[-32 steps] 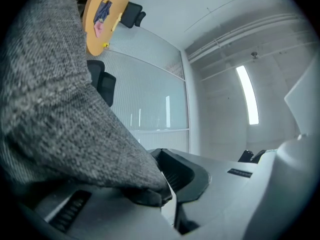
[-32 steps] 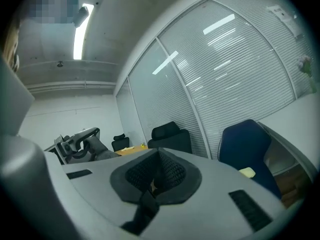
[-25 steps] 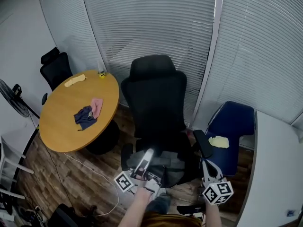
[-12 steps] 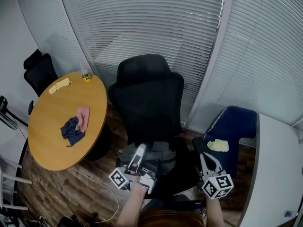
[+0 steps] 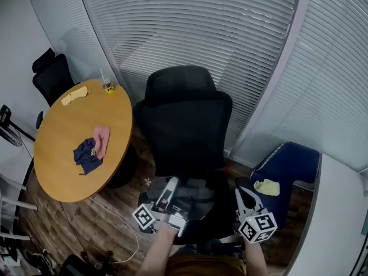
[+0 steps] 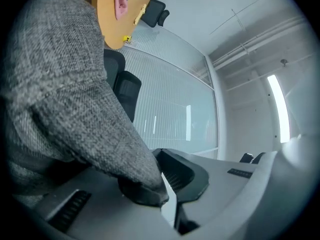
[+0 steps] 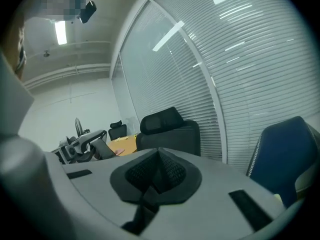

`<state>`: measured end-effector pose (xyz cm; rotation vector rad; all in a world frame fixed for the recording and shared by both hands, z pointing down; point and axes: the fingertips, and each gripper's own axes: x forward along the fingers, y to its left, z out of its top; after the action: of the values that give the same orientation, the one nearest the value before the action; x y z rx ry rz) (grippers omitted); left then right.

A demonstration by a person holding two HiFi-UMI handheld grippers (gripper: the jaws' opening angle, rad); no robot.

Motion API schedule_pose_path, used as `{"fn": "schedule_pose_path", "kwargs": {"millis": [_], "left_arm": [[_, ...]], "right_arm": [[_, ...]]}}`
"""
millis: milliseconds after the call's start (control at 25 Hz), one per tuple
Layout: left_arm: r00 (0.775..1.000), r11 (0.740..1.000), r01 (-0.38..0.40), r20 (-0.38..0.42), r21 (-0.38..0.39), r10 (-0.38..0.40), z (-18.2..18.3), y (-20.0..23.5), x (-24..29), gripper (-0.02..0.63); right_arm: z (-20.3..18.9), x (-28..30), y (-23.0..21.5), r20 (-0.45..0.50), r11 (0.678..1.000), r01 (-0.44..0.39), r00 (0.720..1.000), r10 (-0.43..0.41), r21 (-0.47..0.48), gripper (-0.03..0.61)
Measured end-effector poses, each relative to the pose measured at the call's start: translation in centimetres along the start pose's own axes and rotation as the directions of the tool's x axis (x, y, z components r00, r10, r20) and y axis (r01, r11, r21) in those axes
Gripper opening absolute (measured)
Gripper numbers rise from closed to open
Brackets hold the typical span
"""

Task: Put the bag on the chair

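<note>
A black high-backed office chair point(image 5: 185, 125) stands in the middle of the head view. A grey woven bag point(image 5: 194, 192) lies low over its seat, partly hidden by my left gripper. My left gripper point(image 5: 171, 184) is shut on a fold of the bag point(image 6: 65, 99), which fills the left side of the left gripper view; the jaws pinch the fabric at their tips point(image 6: 161, 190). My right gripper point(image 5: 241, 192) hovers by the chair's right armrest, jaws pressed together point(image 7: 160, 155) with nothing between them.
A round wooden table point(image 5: 60, 165) stands at the left with a dark blue cloth point(image 5: 86, 153), a pink cloth point(image 5: 102, 139) and a yellow item point(image 5: 75, 95). A blue chair point(image 5: 290, 165) holding a yellow cloth point(image 5: 266, 186) is at the right. Blinds run behind; a white desk point(image 5: 339, 223) is far right.
The head view has swung a little, so the table and chair sit differently in frame. Both grippers stay low at the seat, the left still clamped on the bag.
</note>
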<state>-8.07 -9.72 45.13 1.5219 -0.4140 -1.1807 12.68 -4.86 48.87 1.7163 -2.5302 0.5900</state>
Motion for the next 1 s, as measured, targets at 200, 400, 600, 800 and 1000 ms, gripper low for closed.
{"fn": "schedule_pose_path", "kwargs": {"millis": [200,400,600,800,1000], "left_arm": [[0.999,1.000,-0.026,0.044,0.000,0.026,0.0,1.6,-0.4,0.021],[0.997,0.999,-0.051,0.056,0.018,0.049,0.2,2.7,0.4,0.021],[0.994,0.997,-0.071,0.080,0.022,0.069,0.6,3.8,0.9,0.022],[0.989,0.996,-0.091,0.115,0.010,0.090,1.5,5.5,1.1,0.022],[0.982,0.993,-0.121,0.147,-0.002,0.120,2.1,7.2,1.4,0.021]], "right_arm": [[-1.4,3.0,0.0,-0.051,0.997,-0.080,0.996,0.080,0.007,0.011],[-1.7,4.6,-0.7,-0.082,0.994,-0.101,0.991,0.103,0.028,0.011],[-1.8,5.9,-2.0,-0.085,0.992,-0.115,0.989,0.119,0.043,0.011],[-1.9,7.2,-3.2,-0.102,0.992,-0.118,0.987,0.122,0.049,0.011],[-2.2,7.9,-4.2,-0.125,0.991,-0.121,0.984,0.127,0.054,0.011]]}}
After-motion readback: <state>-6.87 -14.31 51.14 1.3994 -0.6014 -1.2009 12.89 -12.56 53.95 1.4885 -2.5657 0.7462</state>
